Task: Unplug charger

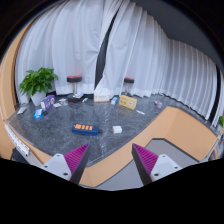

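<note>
My gripper [111,160] is open and empty, its two magenta pads [146,159] spread wide above the wooden front edge of a dark grey table [70,112]. No charger or plug is plainly visible. A small white block [117,129] lies on the table well beyond the fingers; what it is cannot be told. An orange and dark device [86,128] lies to its left, also far beyond the fingers.
A potted green plant [38,80] stands at the far left of the table. Boxes and small items [126,101] line the far side in front of white curtains [110,45]. Two stools [74,79] stand behind. A light wooden border [175,125] edges the table.
</note>
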A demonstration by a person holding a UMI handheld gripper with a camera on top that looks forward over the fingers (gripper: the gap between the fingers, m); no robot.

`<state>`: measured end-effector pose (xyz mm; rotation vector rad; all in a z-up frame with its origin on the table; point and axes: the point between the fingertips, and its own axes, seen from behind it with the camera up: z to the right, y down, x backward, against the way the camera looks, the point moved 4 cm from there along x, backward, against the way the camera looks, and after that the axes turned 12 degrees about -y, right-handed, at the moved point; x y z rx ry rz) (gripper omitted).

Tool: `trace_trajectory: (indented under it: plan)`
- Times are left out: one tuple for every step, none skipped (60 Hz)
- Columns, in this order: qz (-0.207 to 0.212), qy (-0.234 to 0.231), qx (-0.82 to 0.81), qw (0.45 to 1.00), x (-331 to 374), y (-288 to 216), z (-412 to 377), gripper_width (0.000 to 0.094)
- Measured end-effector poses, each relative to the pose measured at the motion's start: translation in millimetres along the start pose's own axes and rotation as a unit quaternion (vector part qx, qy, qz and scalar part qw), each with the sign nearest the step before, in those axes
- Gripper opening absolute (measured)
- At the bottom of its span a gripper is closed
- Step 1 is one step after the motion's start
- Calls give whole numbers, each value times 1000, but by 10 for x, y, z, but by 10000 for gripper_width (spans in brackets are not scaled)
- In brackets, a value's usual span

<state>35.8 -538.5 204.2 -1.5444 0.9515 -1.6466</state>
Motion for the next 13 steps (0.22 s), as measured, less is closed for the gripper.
trace_trajectory:
  plan:
    - [1, 1, -1, 1000, 36, 21, -16, 853]
    - [2, 2, -2, 1000, 72, 31, -26, 853]
    - [3, 3, -2, 1000, 106, 37, -30, 854]
    - [4, 4, -3, 1000, 136, 40, -37, 854]
    - [4, 6, -3, 1000, 168, 44, -43, 852]
    - [4, 7, -4, 1000, 194, 49, -45, 852]
    - [5, 8, -4, 1000, 218, 53, -49, 854]
    - [7, 9, -5, 1000, 238, 53, -53, 855]
    - [10, 9, -5, 1000, 267, 58, -69, 856]
    - [10, 9, -6, 1000, 283, 47, -73, 854]
    - [10, 8, -7, 1000, 300, 40, -84, 854]
    - [10, 7, -7, 1000, 314, 38, -94, 855]
    - [10, 6, -7, 1000, 321, 39, -104, 855]
